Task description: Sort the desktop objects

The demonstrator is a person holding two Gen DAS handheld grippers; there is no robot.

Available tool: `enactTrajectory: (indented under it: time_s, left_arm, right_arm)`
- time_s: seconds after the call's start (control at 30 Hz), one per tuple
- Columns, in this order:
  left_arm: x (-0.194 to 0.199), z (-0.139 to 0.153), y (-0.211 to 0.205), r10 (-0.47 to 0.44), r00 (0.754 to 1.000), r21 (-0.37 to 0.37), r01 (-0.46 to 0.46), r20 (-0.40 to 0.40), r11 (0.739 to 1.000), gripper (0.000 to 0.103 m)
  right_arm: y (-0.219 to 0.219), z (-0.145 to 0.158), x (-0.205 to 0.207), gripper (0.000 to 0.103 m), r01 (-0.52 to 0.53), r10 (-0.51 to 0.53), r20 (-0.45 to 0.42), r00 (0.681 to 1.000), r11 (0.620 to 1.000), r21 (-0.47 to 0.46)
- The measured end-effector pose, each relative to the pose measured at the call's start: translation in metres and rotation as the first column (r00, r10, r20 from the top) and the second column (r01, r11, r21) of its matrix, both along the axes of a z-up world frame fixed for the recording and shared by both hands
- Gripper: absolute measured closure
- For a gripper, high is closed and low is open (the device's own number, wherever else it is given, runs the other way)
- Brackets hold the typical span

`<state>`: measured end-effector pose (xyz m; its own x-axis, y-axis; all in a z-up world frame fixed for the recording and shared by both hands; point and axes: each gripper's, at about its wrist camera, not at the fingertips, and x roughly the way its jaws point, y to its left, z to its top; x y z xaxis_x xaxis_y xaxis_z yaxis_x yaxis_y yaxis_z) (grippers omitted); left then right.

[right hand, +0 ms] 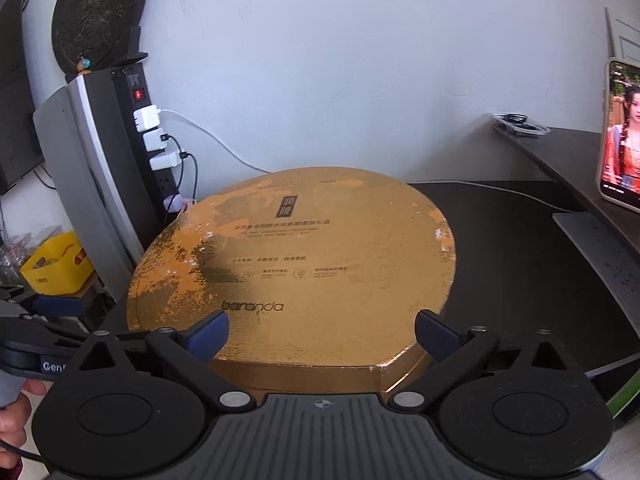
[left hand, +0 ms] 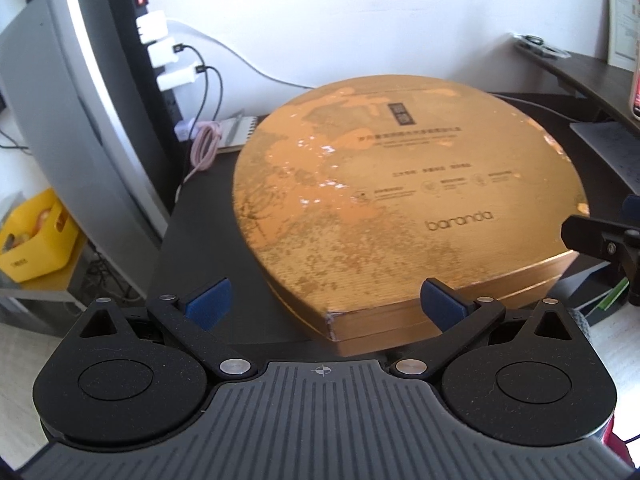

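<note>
Gold box (left hand: 400, 208) sits flat on the dark desk (left hand: 208, 248), filling most of the desk w/ its near corner pointing at 6 o'clock in the left wrist view. Left gripper (left hand: 326, 304) is spread wide, holding nothing, pads either side of that near corner but not touching it. Right gripper (right hand: 322, 338) is also spread, nothing in it, pads level w/ the box's near edge at approx 6 o'clock; in the left view its black finger shows at 3 o'clock, by the box's right edge.

Judgement: both look set to lift or shift the box together.

Risks from here:
- Box is wide & flat, lid is a separate piece. A pinch on the lid rim alone could pull the lid off & leave the base.
- Foil top looks slick & worn, so pads may slip.
- Uneven lift btwn the two sides would tilt it, contents shifting.
- Pink cable (left hand: 206, 142) & notepad (left hand: 236, 132) at 10 o'clock lie just beside the far-left edge; a push that way drags them.
- Phone (right hand: 620, 132) propped at 2 o'clock on the raised shelf (right hand: 568, 152) could be knocked by a swing right.
</note>
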<state>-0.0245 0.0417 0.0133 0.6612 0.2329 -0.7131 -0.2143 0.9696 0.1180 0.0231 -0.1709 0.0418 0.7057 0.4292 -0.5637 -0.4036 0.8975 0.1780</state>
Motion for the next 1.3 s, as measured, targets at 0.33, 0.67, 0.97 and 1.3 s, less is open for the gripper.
enactTrajectory:
  time_s: [0.33,0.67,0.97,1.3]
  left_arm:
    - [-0.004,0.002,-0.019,-0.062,0.998,0.016,0.062,-0.004,0.998,0.000]
    - [-0.006,0.001,-0.024,-0.077,0.997,0.016,0.077,-0.010,0.997,0.000]
    - [-0.004,0.000,-0.024,-0.081,0.997,0.016,0.081,-0.018,0.997,0.000]
    - [-0.002,-0.002,-0.025,-0.081,0.996,0.018,0.081,-0.027,0.997,0.000]
  right_arm:
    - [-0.018,-0.002,-0.002,0.001,0.087,-0.086,-0.031,0.996,0.996,0.016]
    - [-0.011,-0.001,-0.006,0.001,0.063,-0.063,-0.029,0.998,0.998,0.002]
    - [-0.012,-0.002,-0.004,0.001,0.063,-0.063,-0.035,0.997,0.998,-0.004]
    - [-0.012,-0.004,-0.001,0.001,0.055,-0.055,-0.044,0.998,0.998,-0.008]
